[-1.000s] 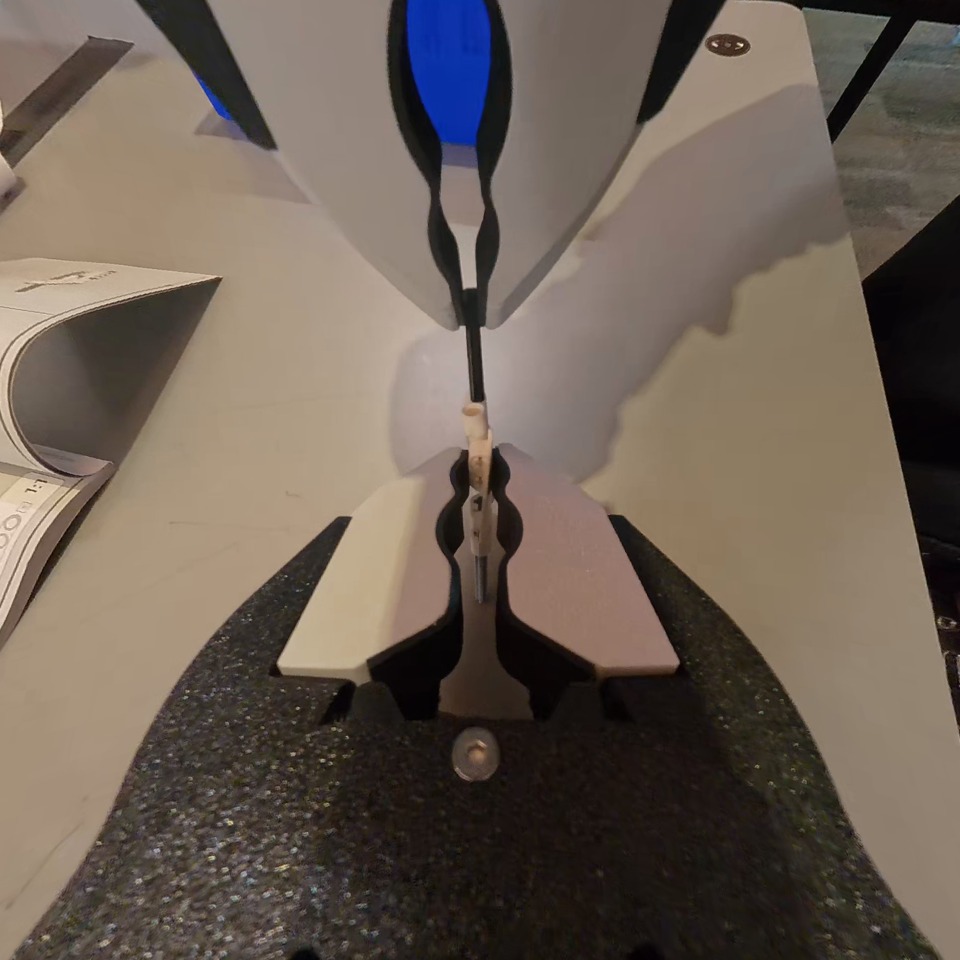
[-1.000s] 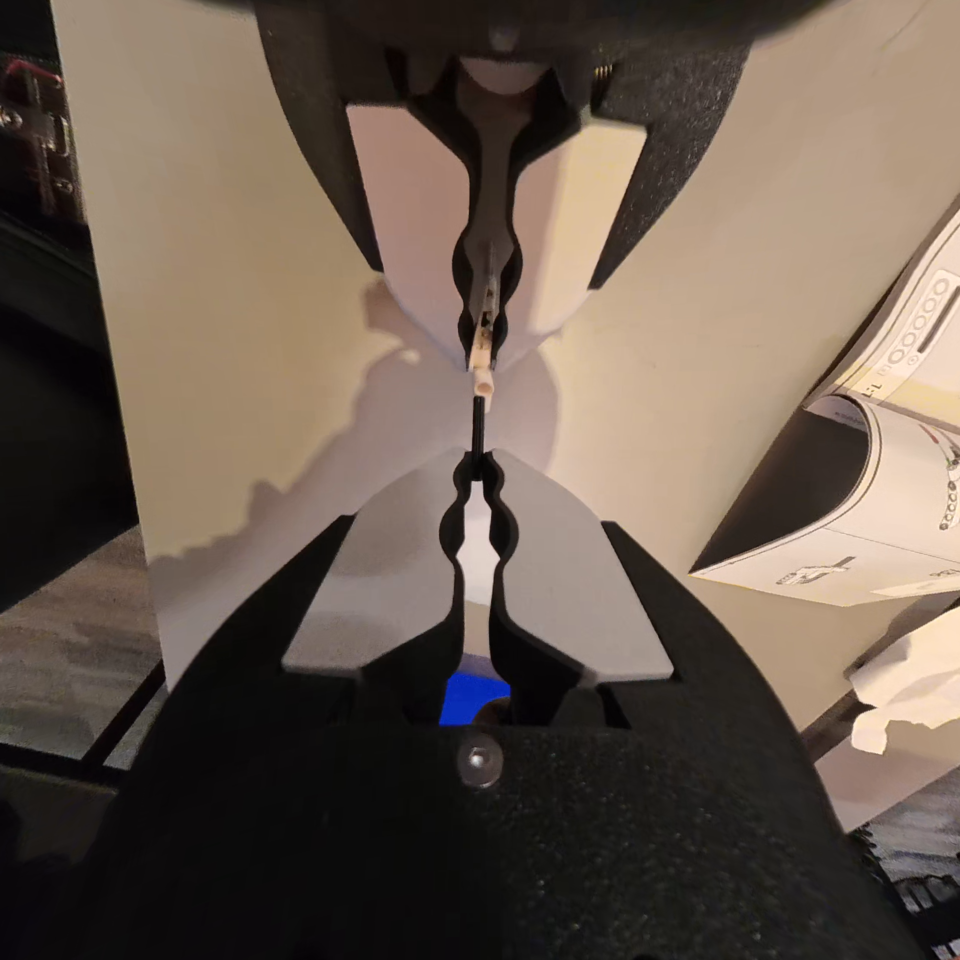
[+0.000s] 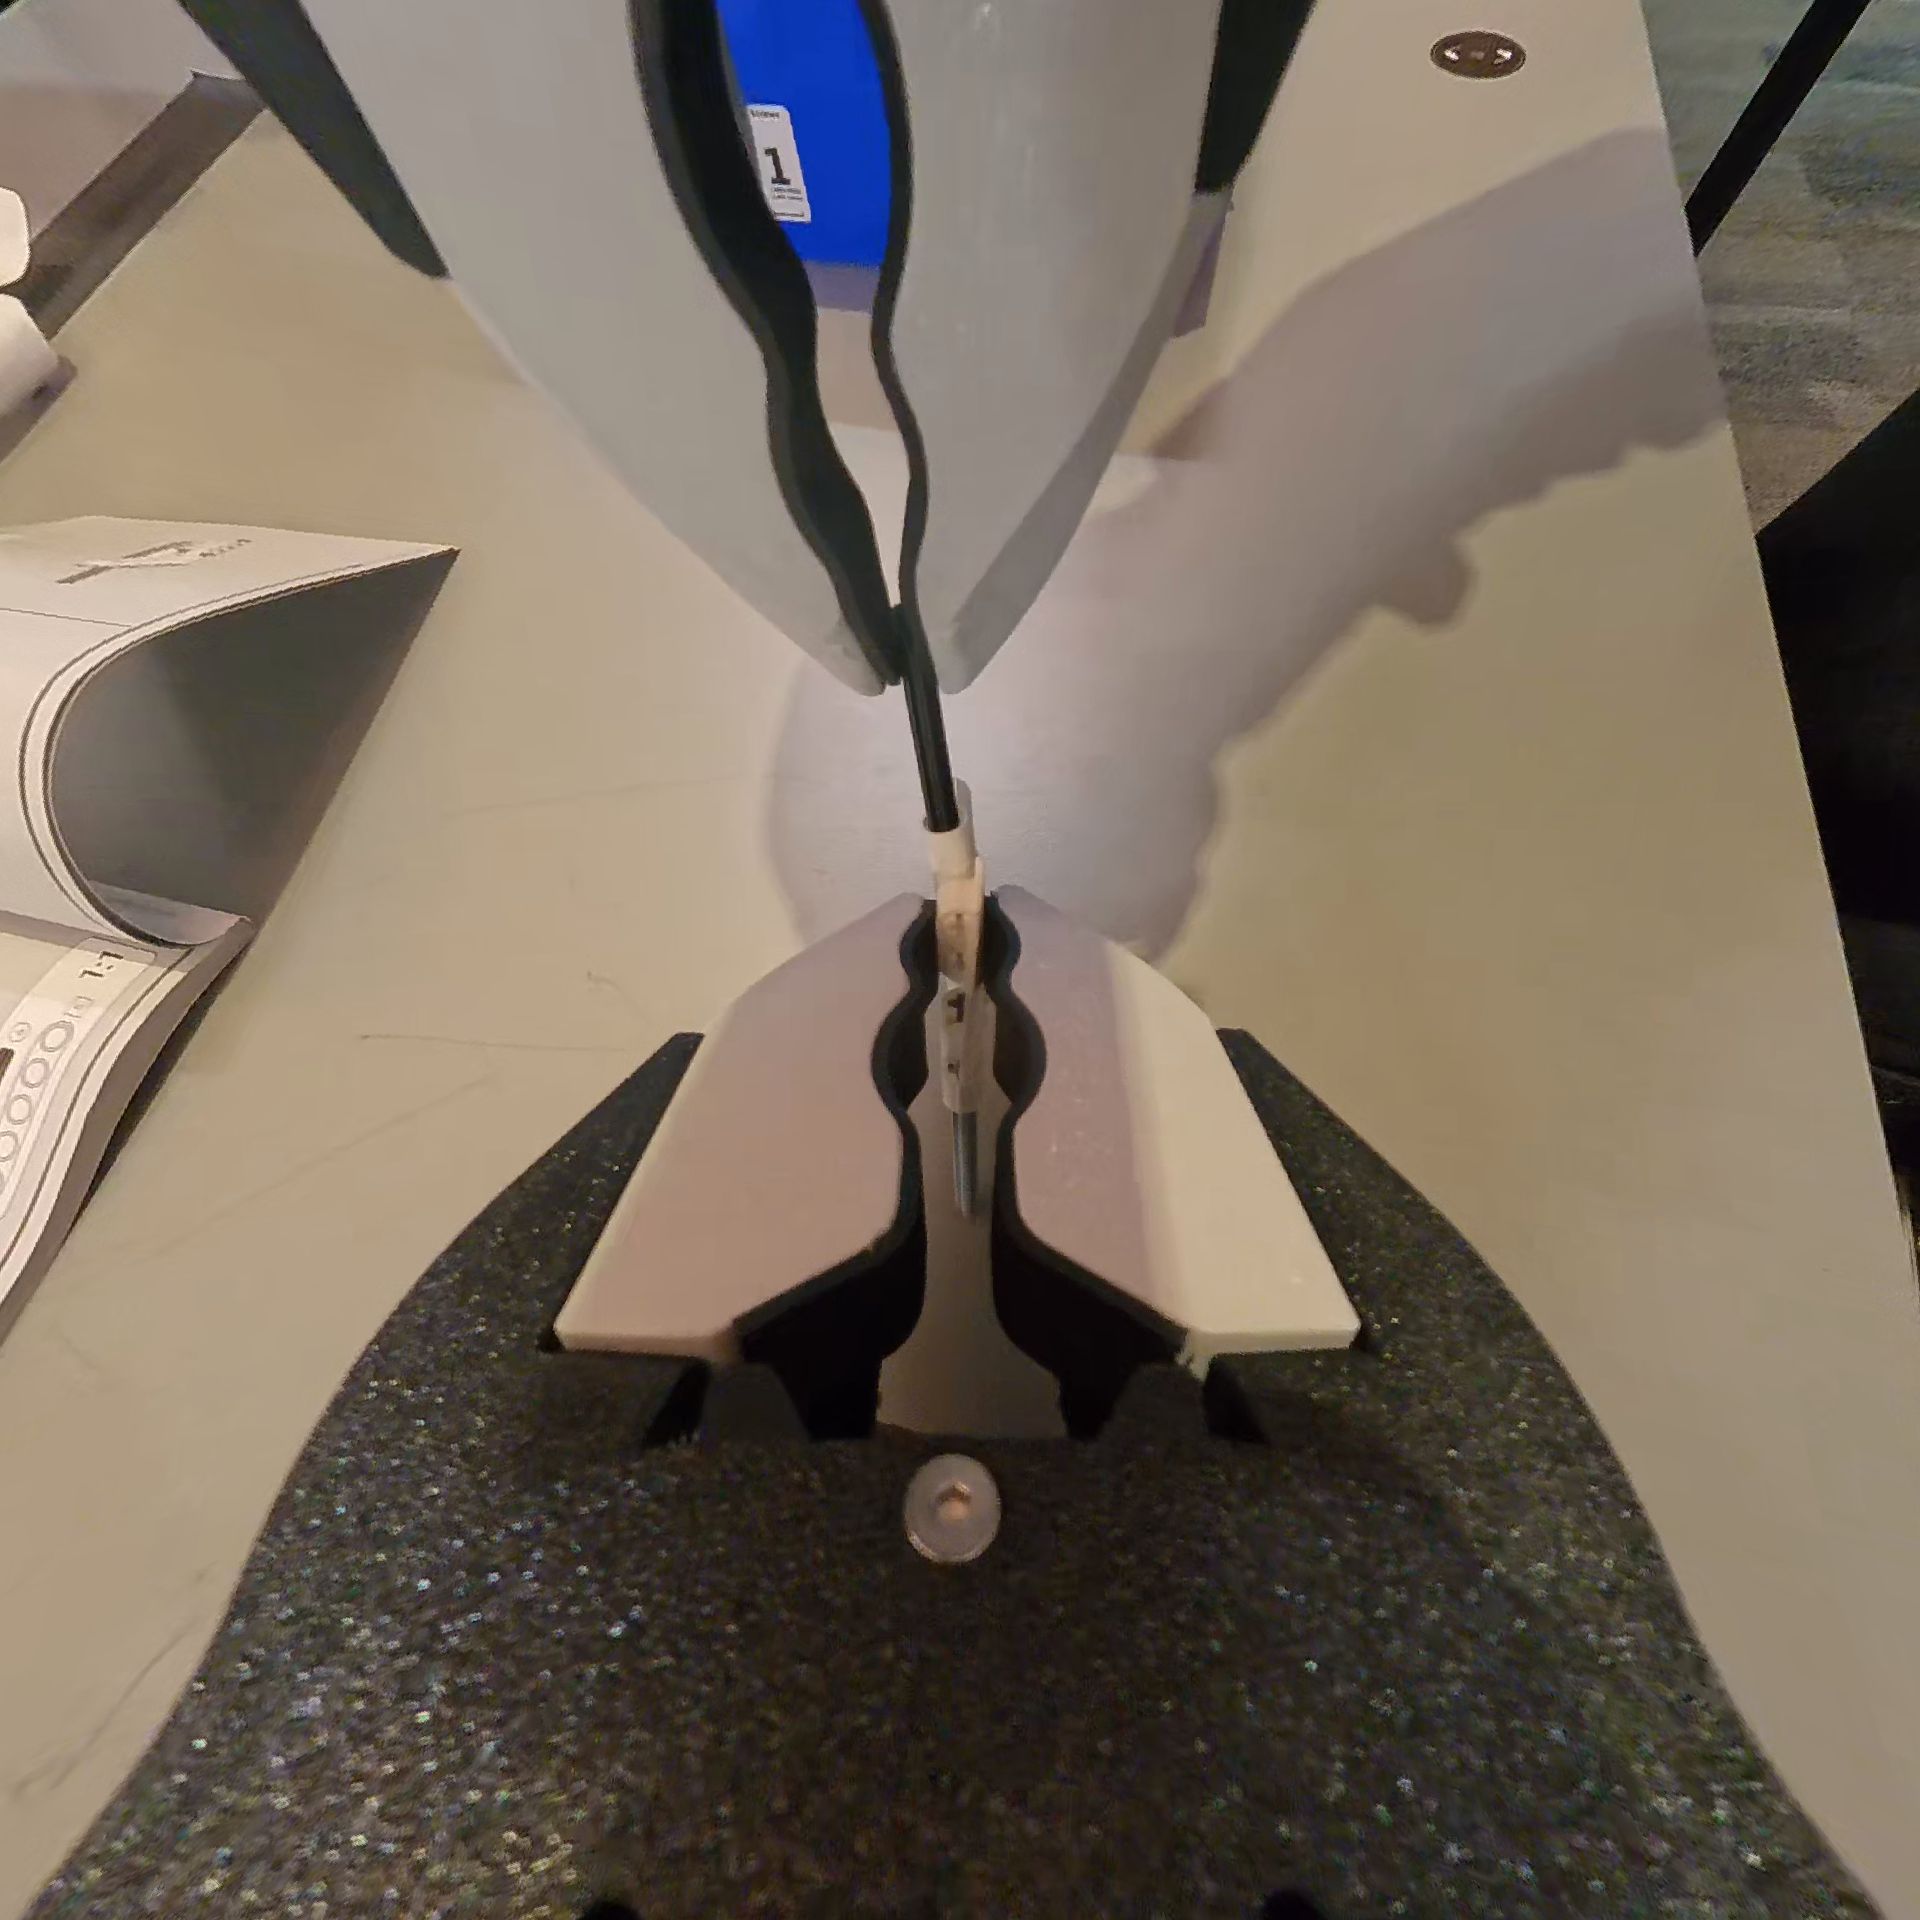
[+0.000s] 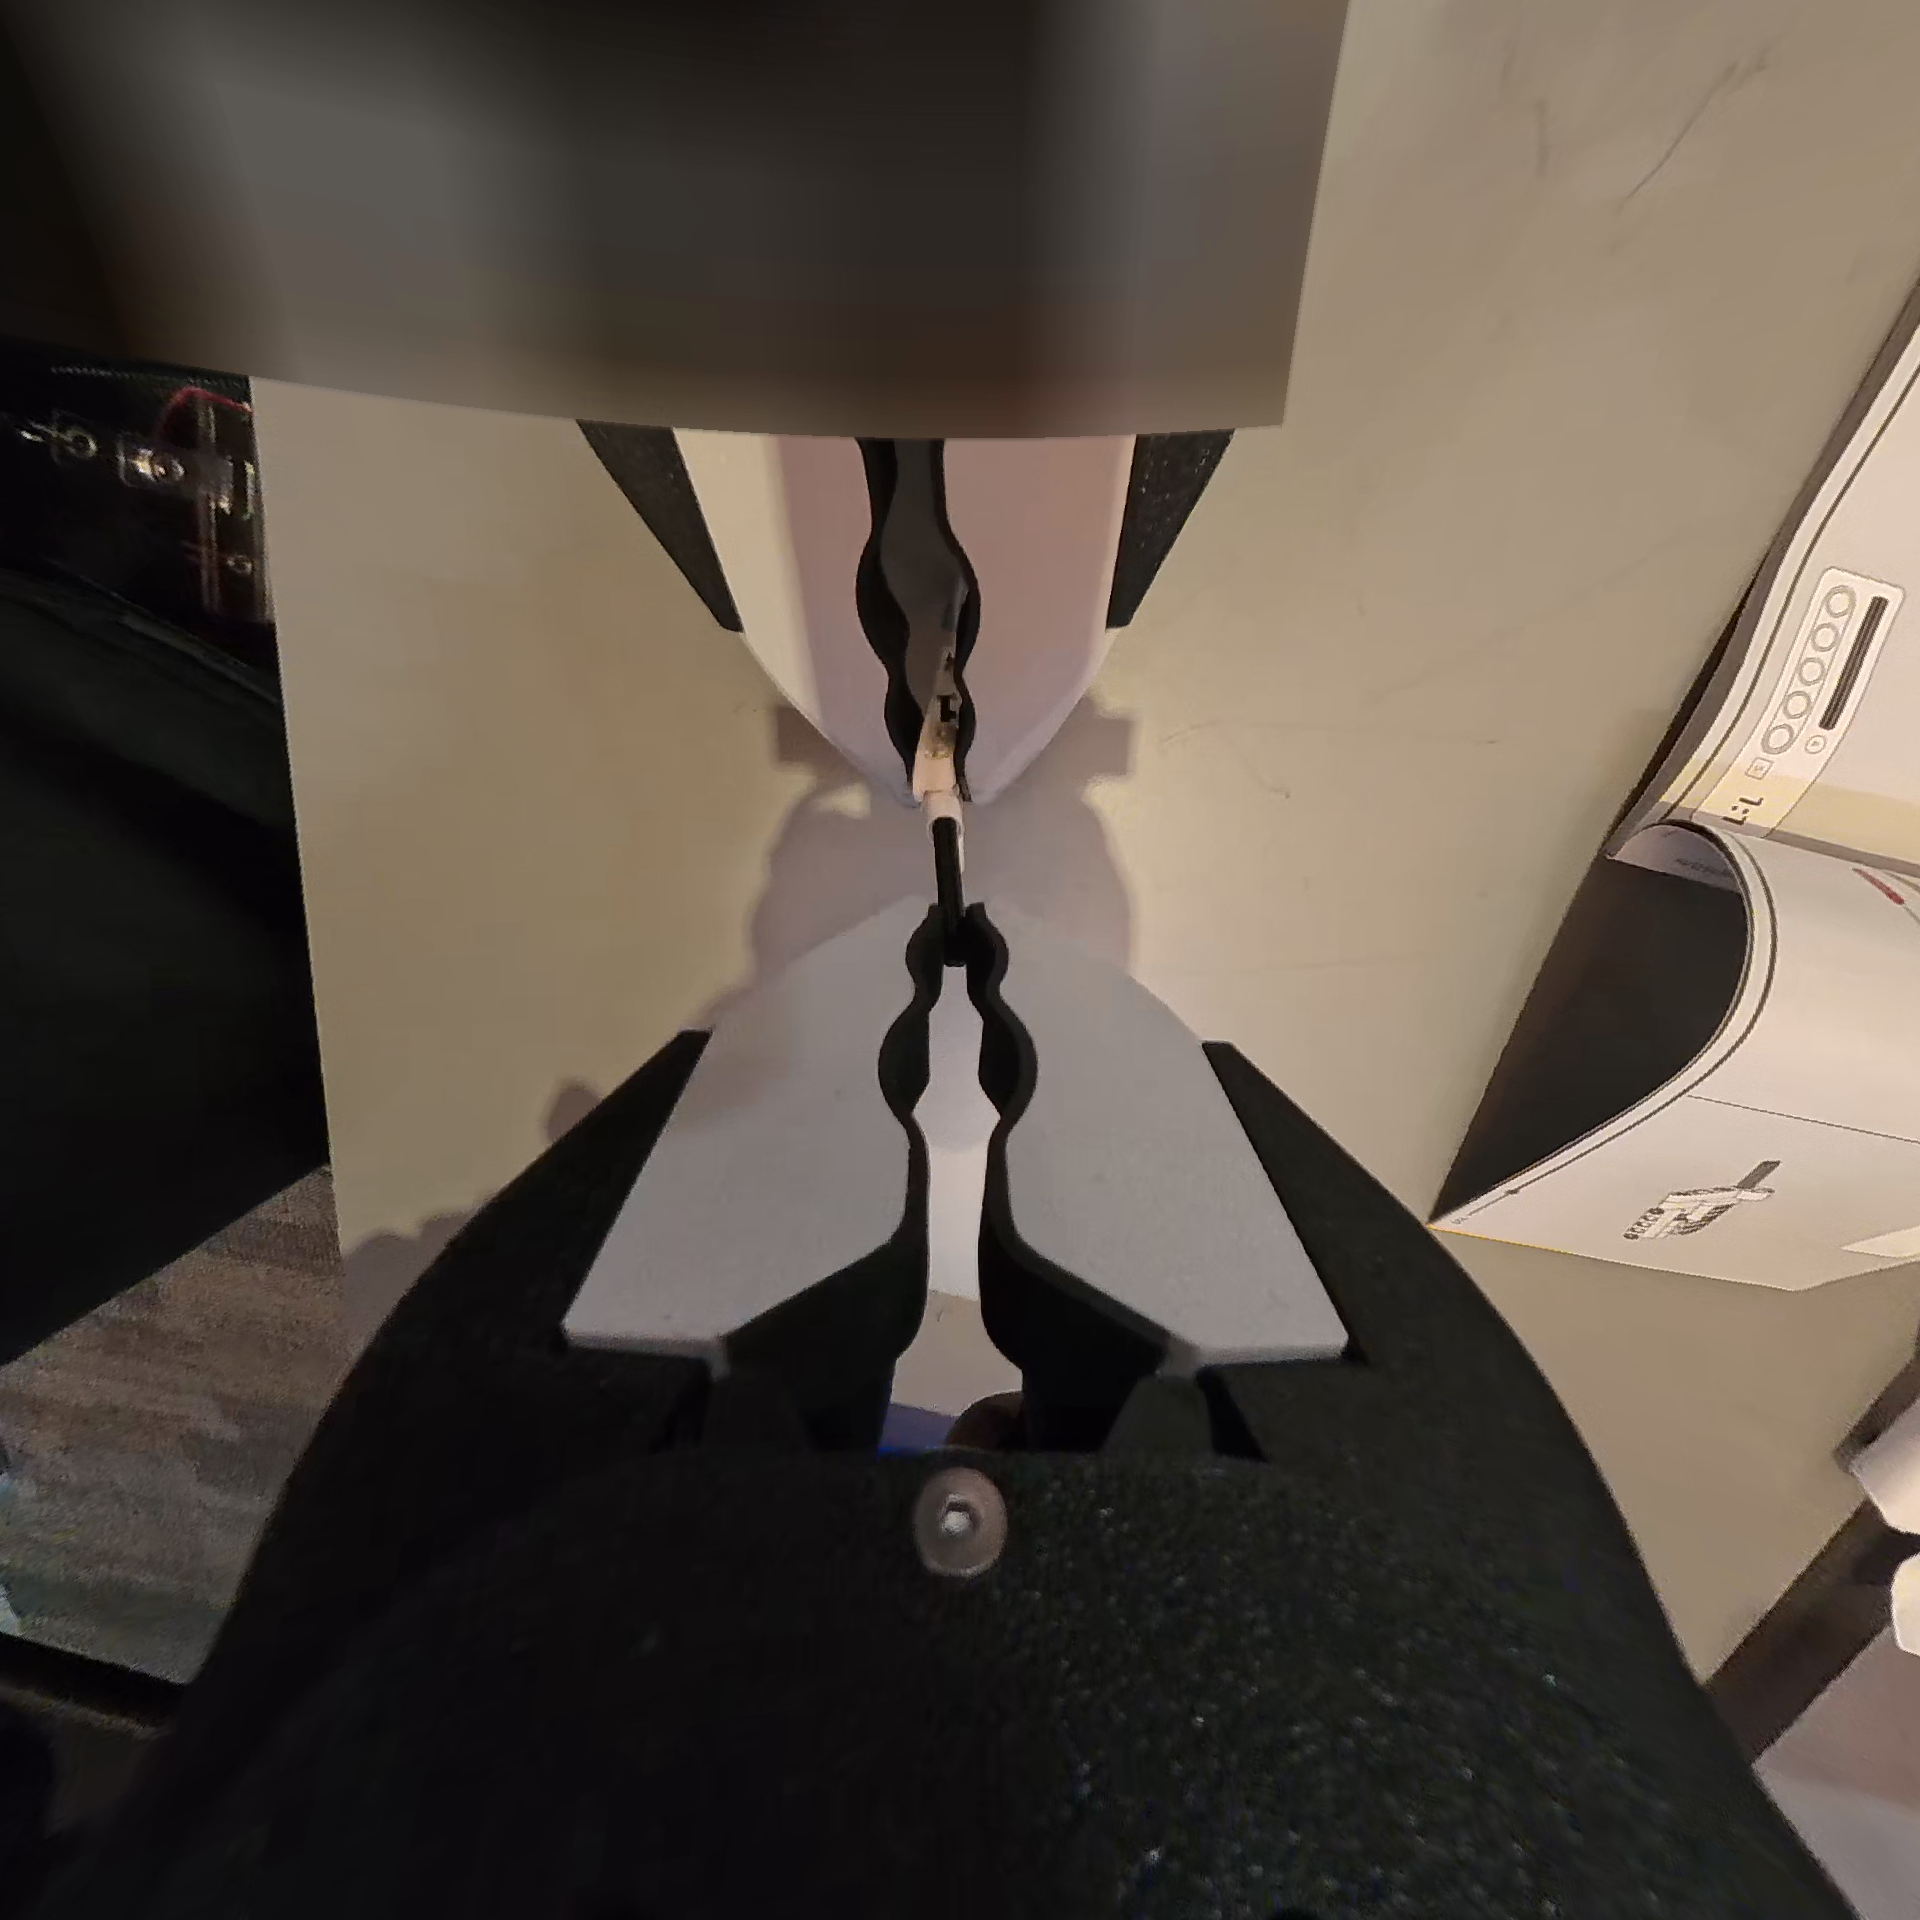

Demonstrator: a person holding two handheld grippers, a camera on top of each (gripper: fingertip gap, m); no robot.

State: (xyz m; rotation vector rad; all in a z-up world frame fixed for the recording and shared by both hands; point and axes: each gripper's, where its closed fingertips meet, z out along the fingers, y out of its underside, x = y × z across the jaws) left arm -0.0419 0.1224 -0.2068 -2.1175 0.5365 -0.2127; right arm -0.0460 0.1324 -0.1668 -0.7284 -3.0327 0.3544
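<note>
The two grippers face tip to tip: left gripper (image 3: 961, 940) clamps a white connector (image 3: 958, 914), right gripper (image 4: 954, 935) pinches its thin black cable (image 4: 948, 868).

Speckled black hand-held gripper (image 3: 961, 914), white fingers (image 3: 790, 1132)

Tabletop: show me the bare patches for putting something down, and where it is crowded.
Bare tabletop lies between the curled booklet and the left claw. More lies right of both claws, toward the table edge. Crowded: the middle, where the left claw grips a white connector and the right claw its black cable.
</note>
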